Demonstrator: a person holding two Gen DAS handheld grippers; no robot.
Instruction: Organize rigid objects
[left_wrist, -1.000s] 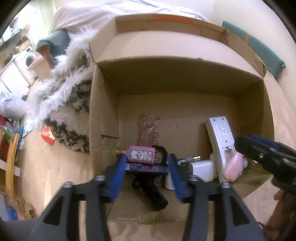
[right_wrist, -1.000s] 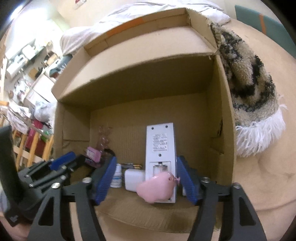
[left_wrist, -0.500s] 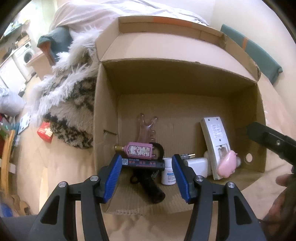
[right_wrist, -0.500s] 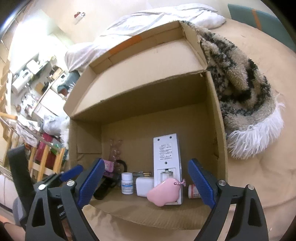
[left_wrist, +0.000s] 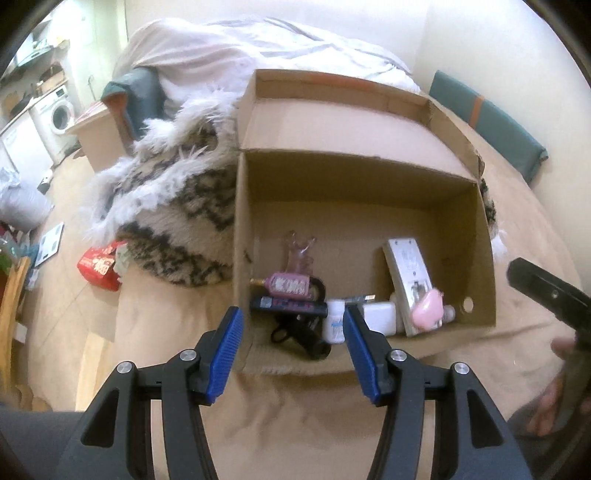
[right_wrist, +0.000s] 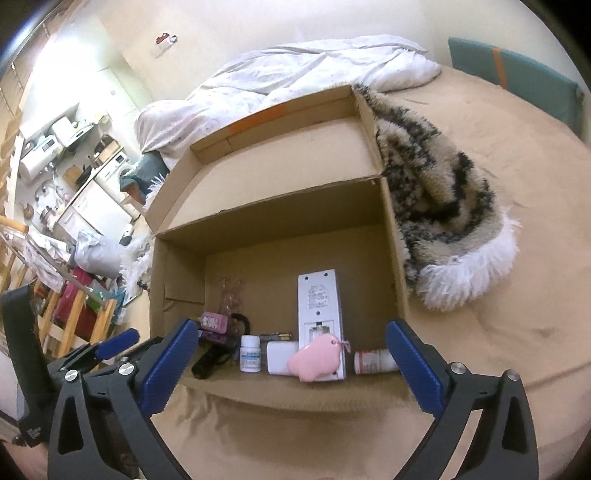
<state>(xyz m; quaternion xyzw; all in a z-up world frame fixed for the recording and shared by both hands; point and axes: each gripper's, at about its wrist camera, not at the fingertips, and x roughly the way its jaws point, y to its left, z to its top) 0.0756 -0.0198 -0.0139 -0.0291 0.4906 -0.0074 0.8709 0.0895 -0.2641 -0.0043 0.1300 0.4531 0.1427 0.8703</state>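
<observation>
A cardboard box (left_wrist: 240, 221) lies on its side on the bed, its mouth facing me. Inside stand a white remote (right_wrist: 319, 299), a pink pouch (right_wrist: 316, 358), a white charger block (right_wrist: 280, 356), a small white pill bottle (right_wrist: 250, 352), a lying red-labelled bottle (right_wrist: 375, 361), a pink-labelled bottle (left_wrist: 286, 284), a dark blue bar (left_wrist: 288, 305) and a black handle (left_wrist: 310, 339). My left gripper (left_wrist: 291, 314) hangs open and empty before the box's left half. My right gripper (right_wrist: 291, 328) is opening wide outside the box mouth, with nothing touching its pads.
A shaggy patterned blanket (right_wrist: 443, 206) lies against the box's sides. A white duvet (right_wrist: 314, 66) is heaped behind it. A teal cushion (left_wrist: 491, 125) is at the far right. A red packet (left_wrist: 99, 264) lies on the floor left of the bed.
Both grippers have drawn back and up from the box mouth. The left one has left the dark bar and pink bottle inside. The right jaws have spread much wider.
</observation>
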